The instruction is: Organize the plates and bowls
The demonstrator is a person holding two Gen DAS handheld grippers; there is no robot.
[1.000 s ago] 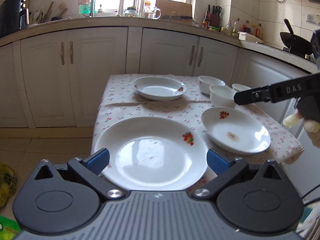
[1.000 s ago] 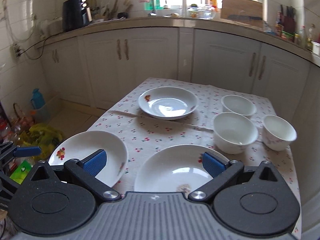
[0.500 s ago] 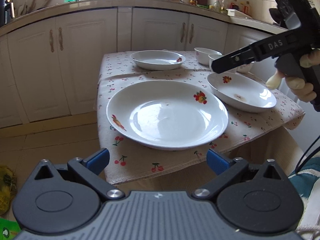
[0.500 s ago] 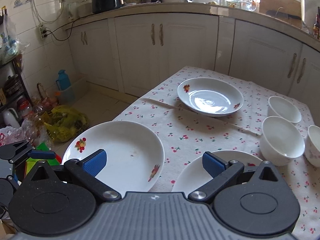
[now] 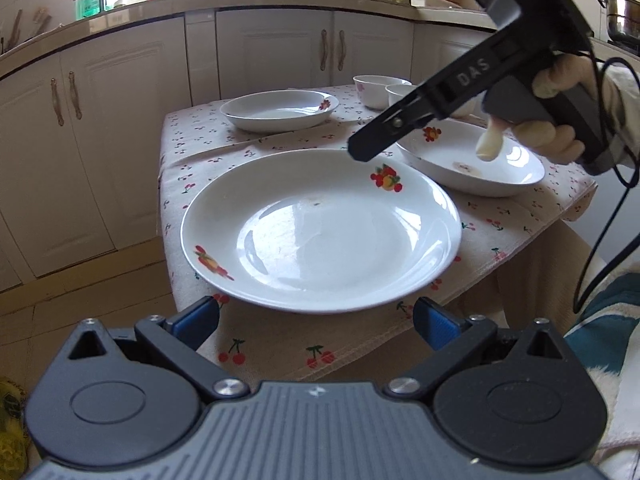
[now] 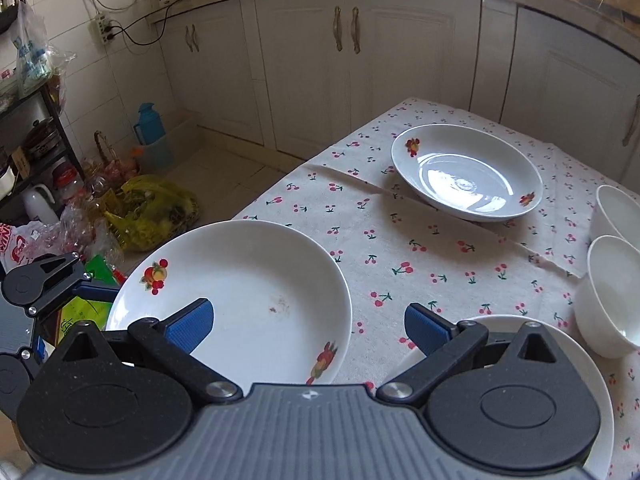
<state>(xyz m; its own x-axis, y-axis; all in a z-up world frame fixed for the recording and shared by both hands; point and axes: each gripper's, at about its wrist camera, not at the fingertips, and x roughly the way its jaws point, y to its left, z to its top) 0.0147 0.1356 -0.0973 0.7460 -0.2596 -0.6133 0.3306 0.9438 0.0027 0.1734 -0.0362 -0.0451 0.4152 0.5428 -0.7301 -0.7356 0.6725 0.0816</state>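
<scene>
A large white plate (image 5: 320, 232) with fruit prints lies at the near corner of the cherry-print table (image 5: 280, 344), its rim jutting over the edge. My left gripper (image 5: 316, 322) is open just below and in front of that rim, touching nothing. My right gripper (image 6: 308, 326) is open above the large plate (image 6: 240, 300); its tip (image 5: 366, 148) hovers over the plate's far rim. A second plate (image 5: 472, 160) sits to the right and a third plate (image 6: 468, 172) at the far side. White bowls (image 6: 616, 296) stand at the right edge.
White cabinets (image 6: 344, 60) run behind the table. On the floor to the left are yellow bags (image 6: 148, 208), a blue flask (image 6: 148, 124) and a metal shelf (image 6: 36, 148). A black cable (image 5: 600, 264) hangs from the hand holding the right gripper.
My left gripper has drawn back and dropped to the table's near edge. My right gripper has swung left over the large plate. Both stay open.
</scene>
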